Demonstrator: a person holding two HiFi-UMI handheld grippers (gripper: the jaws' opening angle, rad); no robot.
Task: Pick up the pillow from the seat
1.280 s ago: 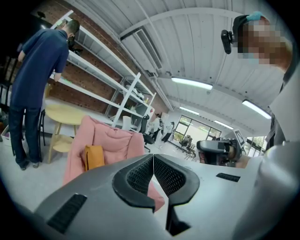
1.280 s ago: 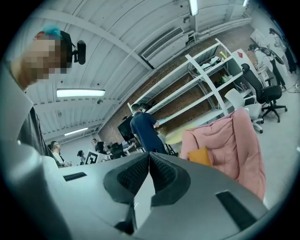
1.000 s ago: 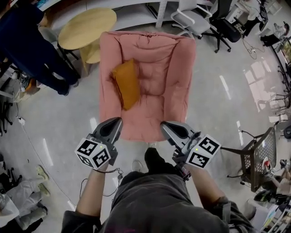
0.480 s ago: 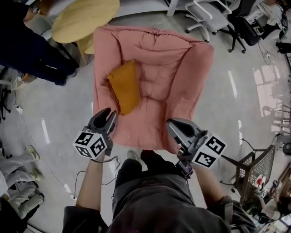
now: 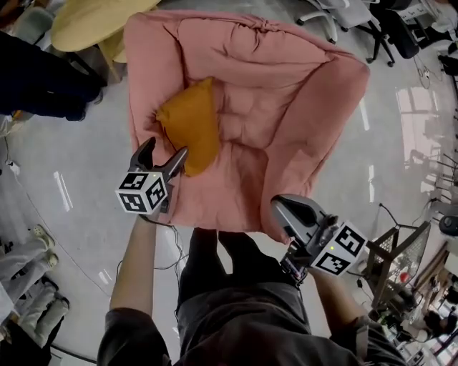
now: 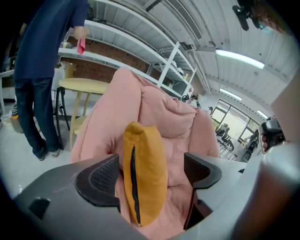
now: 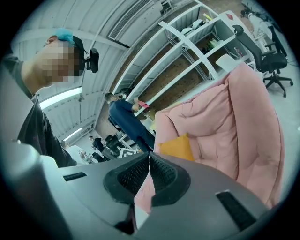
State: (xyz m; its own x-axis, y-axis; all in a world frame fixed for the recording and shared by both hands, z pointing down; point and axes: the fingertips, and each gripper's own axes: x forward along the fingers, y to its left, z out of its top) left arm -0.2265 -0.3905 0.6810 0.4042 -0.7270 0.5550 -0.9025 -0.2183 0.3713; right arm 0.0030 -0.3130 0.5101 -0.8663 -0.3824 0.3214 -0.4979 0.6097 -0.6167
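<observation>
An orange pillow lies on the left side of the pink padded chair's seat, leaning toward its left arm. My left gripper reaches over the chair's front left edge with its jaws opening. In the left gripper view the pillow stands on edge between the pads without either pad touching it. My right gripper hangs at the chair's front right edge with its jaws shut and nothing between them; in the right gripper view the pillow shows beyond them.
A round yellow table stands behind the chair at the left, with a person in dark blue beside it. Office chairs stand at the back right. A wire basket sits on the floor at the right.
I have come closer to the chair. My left gripper has moved forward to the pillow and its jaws have opened. The right gripper has stayed shut near the chair's front edge.
</observation>
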